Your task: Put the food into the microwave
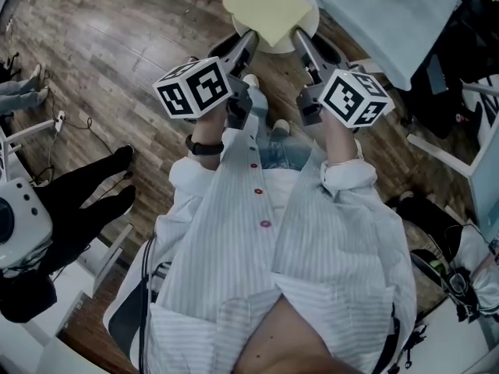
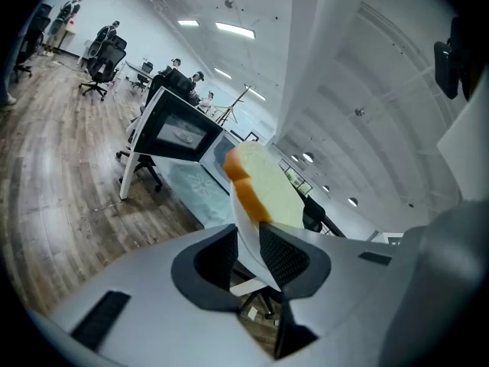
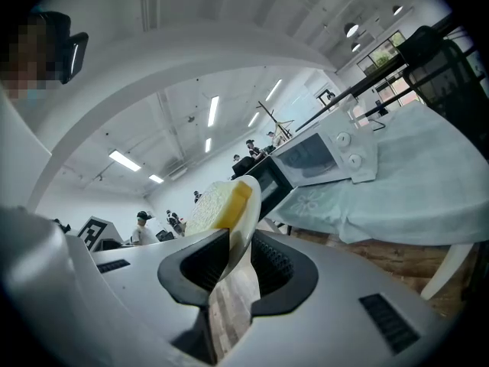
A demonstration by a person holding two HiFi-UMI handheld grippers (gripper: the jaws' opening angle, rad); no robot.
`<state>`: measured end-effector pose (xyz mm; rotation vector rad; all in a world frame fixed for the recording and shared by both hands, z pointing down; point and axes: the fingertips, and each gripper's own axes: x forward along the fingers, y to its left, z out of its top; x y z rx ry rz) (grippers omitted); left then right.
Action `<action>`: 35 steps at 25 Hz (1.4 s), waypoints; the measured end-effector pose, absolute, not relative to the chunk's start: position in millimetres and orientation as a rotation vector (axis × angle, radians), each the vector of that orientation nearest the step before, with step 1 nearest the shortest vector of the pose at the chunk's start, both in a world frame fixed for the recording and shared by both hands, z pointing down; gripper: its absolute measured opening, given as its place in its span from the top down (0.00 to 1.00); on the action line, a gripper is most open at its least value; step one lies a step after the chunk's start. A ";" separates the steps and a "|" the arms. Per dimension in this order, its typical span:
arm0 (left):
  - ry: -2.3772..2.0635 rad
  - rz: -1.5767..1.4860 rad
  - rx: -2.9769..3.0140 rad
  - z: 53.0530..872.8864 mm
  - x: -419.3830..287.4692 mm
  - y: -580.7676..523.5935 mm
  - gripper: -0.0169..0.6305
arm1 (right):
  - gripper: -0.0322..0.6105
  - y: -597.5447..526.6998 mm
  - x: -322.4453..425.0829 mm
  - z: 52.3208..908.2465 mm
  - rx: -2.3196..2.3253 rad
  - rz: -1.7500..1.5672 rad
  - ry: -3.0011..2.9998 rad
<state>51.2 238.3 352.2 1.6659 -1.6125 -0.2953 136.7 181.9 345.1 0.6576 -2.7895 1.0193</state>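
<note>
A white plate [image 1: 308, 20] carries a flat pale-yellow slice of food [image 1: 267, 5] with an orange crust [image 2: 246, 192]. It hangs over the wooden floor, just ahead of the person. My left gripper [image 1: 251, 37] is shut on the plate's left rim and my right gripper [image 1: 300, 37] is shut on its right rim. In the left gripper view the plate rim [image 2: 248, 232] sits pinched between the jaws of my left gripper [image 2: 246, 241]. The right gripper view shows the same for my right gripper [image 3: 238, 254]. The white microwave [image 3: 325, 155] stands on a table, its dark door [image 2: 179, 132] swung open.
The microwave's table wears a pale blue-green cloth [image 3: 397, 197], which also shows at the head view's top right [image 1: 390, 14]. A person's black-clad legs [image 1: 86, 201] stand at the left beside a white device [image 1: 19, 224]. Office chairs [image 2: 99, 67] and people stand farther off.
</note>
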 end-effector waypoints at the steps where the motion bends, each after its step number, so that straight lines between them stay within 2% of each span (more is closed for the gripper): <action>1: -1.608 -0.292 1.668 352.3 44.7 231.5 0.83 | 0.79 175.4 130.4 345.4 0.664 1.023 -2.788; 18: -1.539 -0.247 1.731 356.4 -53.4 165.3 0.83 | 0.79 115.3 35.9 350.9 0.762 1.040 -2.785; 35: -1.472 -0.214 1.747 374.1 -78.1 119.1 0.83 | 0.79 74.2 13.1 368.8 0.852 1.082 -2.737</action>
